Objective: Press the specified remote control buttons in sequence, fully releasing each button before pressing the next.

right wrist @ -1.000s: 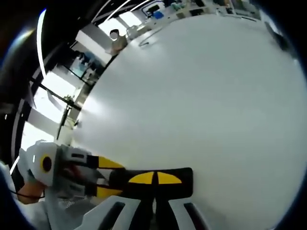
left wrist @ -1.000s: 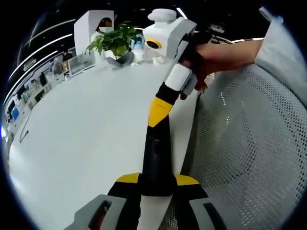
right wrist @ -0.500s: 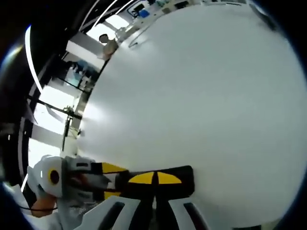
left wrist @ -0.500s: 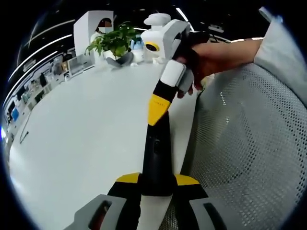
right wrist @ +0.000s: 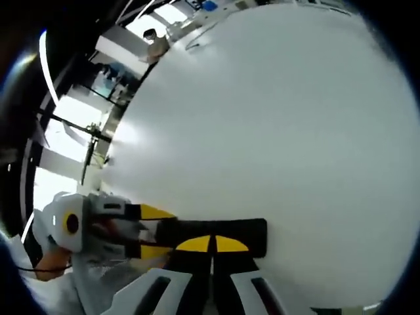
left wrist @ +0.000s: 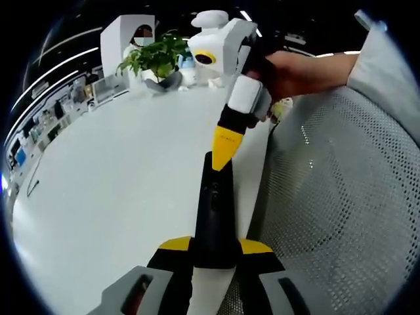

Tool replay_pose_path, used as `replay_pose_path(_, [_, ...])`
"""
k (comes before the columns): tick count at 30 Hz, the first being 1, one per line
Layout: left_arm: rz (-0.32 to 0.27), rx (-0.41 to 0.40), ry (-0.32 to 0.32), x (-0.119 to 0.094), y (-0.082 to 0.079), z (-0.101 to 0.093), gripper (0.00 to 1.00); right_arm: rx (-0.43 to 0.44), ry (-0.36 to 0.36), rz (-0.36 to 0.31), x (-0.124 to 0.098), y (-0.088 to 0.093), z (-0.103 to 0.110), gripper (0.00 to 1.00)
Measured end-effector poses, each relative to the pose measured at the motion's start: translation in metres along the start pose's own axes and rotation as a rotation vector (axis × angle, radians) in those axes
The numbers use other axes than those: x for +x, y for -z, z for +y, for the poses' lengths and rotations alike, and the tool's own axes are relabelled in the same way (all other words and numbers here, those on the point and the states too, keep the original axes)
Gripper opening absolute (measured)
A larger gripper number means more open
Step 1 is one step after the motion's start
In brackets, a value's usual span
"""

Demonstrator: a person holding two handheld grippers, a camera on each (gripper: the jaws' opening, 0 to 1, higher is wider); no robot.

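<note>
A long black remote control (left wrist: 214, 210) sticks out from my left gripper (left wrist: 213, 247), whose yellow-tipped jaws are shut on its near end. My right gripper (left wrist: 224, 152) comes down from the upper right with its jaws shut, and its yellow tip rests on the remote's far end. In the right gripper view, my right gripper (right wrist: 211, 244) lies shut over the remote control (right wrist: 243, 231), which runs crosswise. There the left gripper (right wrist: 152, 231) holds the remote from the left side. The buttons are too dark to make out.
The remote hangs over a white table (left wrist: 118, 184) near its edge. A white mesh chair (left wrist: 341, 203) fills the right side. A potted plant (left wrist: 157, 59) and a white stand (left wrist: 125, 36) sit at the far end. A person's hand (left wrist: 295, 72) holds the right gripper.
The right gripper has tilted more upright and its yellow tip has slid slightly farther along the remote. The left gripper and the remote have stayed still.
</note>
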State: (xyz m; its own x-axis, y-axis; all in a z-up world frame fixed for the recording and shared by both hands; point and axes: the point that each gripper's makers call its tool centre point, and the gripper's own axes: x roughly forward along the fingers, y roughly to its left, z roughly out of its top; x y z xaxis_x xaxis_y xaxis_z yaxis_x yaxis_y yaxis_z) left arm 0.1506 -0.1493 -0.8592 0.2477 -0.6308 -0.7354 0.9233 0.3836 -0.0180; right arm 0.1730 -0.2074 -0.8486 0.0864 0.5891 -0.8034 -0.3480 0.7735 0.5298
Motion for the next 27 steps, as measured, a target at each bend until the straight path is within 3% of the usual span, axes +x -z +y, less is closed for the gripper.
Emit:
replay_pose_path(8, [0.001, 0.004, 0.0, 0.0002, 0.0001, 0.0002, 0.25, -0.158, 0.031, -0.018, 0.005, -0.0017, 0.008, 0.0])
replay_pose_path(27, [-0.004, -0.016, 0.0, 0.0004, -0.0006, 0.0001, 0.25, -0.221, 0.046, -0.039, 0.006, -0.0012, 0.0057, 0.0])
